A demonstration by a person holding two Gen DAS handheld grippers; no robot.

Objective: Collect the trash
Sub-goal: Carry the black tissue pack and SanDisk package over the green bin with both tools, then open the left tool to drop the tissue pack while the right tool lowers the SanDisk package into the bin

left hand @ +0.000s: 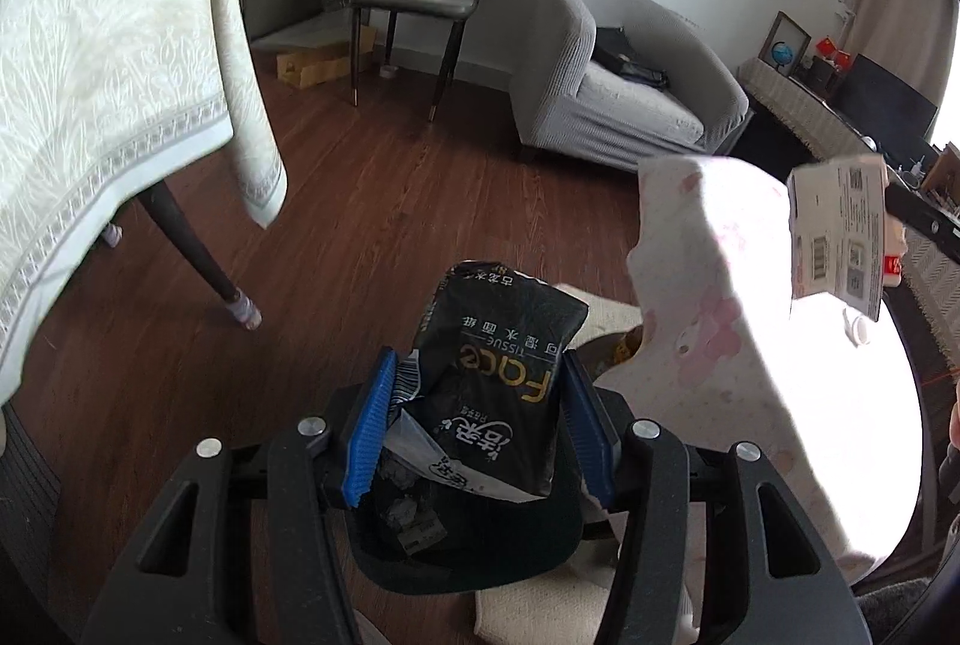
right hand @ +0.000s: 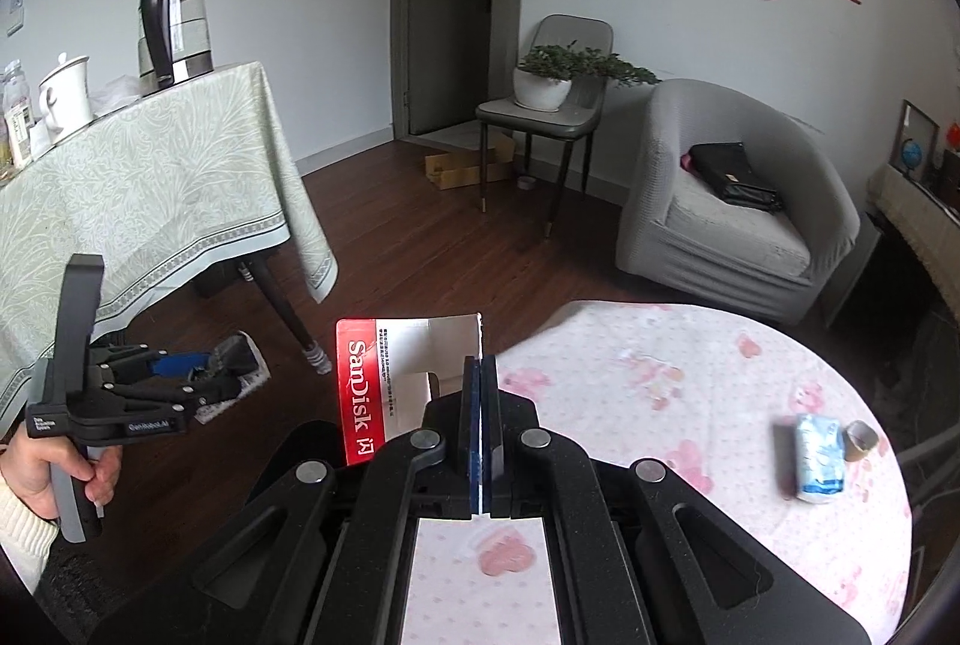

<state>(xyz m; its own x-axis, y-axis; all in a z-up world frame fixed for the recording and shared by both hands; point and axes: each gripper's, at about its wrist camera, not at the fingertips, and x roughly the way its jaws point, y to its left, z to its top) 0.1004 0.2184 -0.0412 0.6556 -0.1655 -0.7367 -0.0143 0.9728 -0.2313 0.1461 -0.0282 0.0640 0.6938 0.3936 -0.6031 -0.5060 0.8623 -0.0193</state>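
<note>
We are pinching the tissue pack (left hand: 498, 381) in the left gripper (left hand: 480, 423) over the bin (left hand: 468, 543) — the right gripper (right hand: 480, 423), clamped flat on the SanDisk card (right hand: 390, 381), risks dropping it off the tabletop (right hand: 690, 405) edge.

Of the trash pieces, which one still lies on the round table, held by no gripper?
The small blue-white packet; the black tissue pack and SanDisk card are both gripped.

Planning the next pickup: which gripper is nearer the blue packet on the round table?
Right. The right gripper is over the table holding the blue packet; the left gripper is off beyond its far edge.
</note>
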